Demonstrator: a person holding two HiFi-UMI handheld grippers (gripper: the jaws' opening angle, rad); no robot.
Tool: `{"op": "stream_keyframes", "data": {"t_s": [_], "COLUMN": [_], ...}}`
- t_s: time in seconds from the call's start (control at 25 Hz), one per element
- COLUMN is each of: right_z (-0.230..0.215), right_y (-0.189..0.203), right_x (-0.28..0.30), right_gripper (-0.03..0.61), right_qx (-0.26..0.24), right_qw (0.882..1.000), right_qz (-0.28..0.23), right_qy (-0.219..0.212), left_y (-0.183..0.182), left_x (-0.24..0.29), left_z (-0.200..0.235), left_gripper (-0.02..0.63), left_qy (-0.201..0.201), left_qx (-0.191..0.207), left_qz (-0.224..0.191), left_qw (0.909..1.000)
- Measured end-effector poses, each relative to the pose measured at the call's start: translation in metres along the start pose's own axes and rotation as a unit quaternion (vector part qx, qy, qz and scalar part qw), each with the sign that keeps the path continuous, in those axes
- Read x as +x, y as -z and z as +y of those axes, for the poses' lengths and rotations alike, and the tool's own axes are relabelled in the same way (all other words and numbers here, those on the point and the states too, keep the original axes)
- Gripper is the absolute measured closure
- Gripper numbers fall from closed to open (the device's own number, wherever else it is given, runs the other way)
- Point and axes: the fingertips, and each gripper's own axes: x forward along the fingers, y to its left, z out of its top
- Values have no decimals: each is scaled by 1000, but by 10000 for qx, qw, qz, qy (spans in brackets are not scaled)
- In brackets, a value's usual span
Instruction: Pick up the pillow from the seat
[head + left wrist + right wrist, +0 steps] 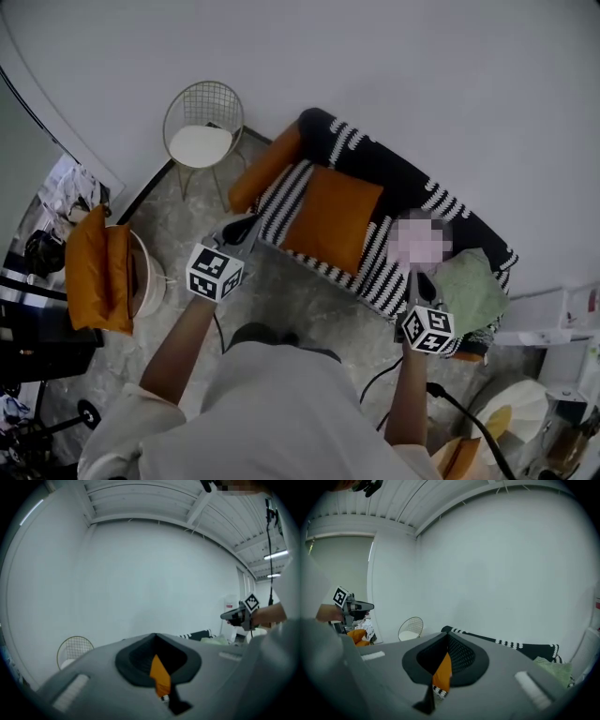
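Holding both grippers clenched on nothing | your left gripper (242, 228) hovers at the orange pillow's (333, 217) 9 o'clock, right gripper (413, 281) at its 4 o'clock | pillow lies untouched on the striped sofa (375, 274) seat | green cushion (469, 291) at right gripper's 3 o'clock

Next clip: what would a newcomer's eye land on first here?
The orange pillow lying mid-seat on the black-and-white striped sofa stands out first. The left gripper and right gripper hang at the sofa's front edge, neither touching the pillow. More orange pillows rest against a white bin at far left.
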Motion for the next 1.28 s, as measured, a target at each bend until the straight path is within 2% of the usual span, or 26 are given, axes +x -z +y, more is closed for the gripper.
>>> {"op": "stream_keyframes", "data": {"t_s": [0.4,0.72,1.28], "right_z": [-5,1,21], "right_y": [-2,-20,-67], "right_x": [45,105,209], "right_gripper": [573,572,572], "right_qx": [112,196,109], "right_qw": [9998,9993,9974], "right_qz": [105,53,64], "right_qy": [117,314,704], "left_y": [3,0,-25], "left_x": [44,104,198], "left_z": [34,83,183], "left_gripper": [614,614,614], "left_qy": [138,565,1195], "left_qx": [-53,202,238], "left_qz": [120,230,211], "left_qw": [9998,9979,9923]}}
